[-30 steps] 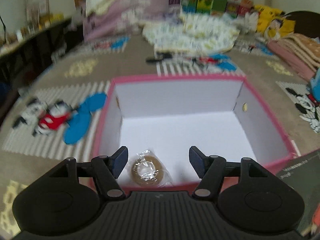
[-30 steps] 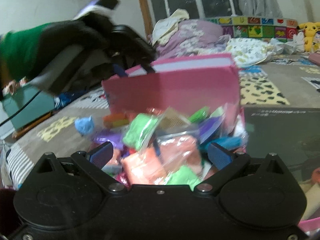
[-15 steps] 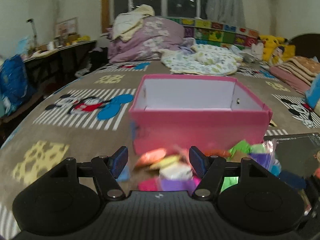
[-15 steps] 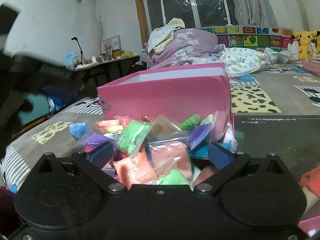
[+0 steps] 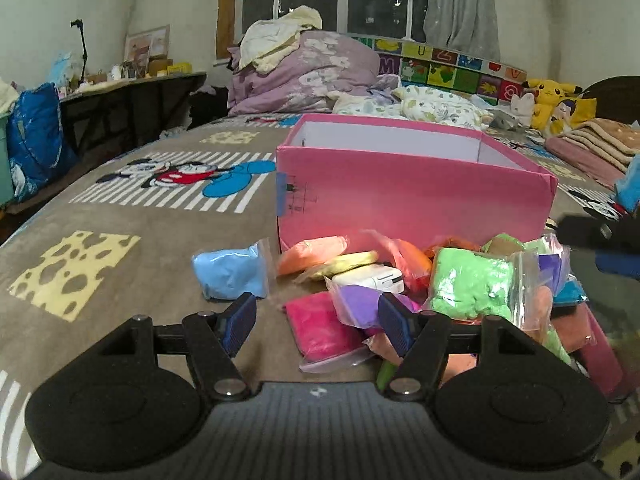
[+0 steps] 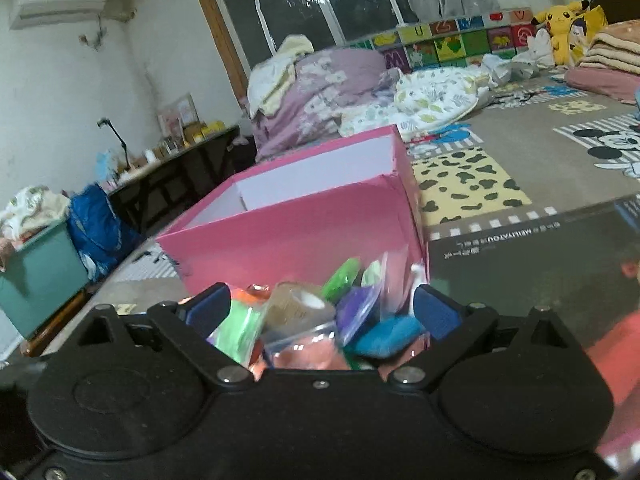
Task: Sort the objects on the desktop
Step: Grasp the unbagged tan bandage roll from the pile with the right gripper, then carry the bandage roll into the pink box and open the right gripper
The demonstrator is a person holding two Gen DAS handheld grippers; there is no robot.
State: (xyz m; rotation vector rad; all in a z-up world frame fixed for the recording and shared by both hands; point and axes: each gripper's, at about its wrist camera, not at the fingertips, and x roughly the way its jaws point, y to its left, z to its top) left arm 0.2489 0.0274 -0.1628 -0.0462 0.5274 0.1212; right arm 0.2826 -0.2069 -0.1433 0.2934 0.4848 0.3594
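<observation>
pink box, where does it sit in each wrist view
Left wrist: the pink box stands upper centre right, behind the pile of clay bags.
Right wrist: the pink box is at centre, tilted, just beyond the bags.
Shared landmark: the purple bedding heap behind it.

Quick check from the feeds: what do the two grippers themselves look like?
Both match. The left gripper and right gripper are matte black, each with two round housings, angled link bars on silver pivot screws, and a ribbed centre plate. The fingers carry blue ridged pads. No cables, markings or sleeves show.
</observation>
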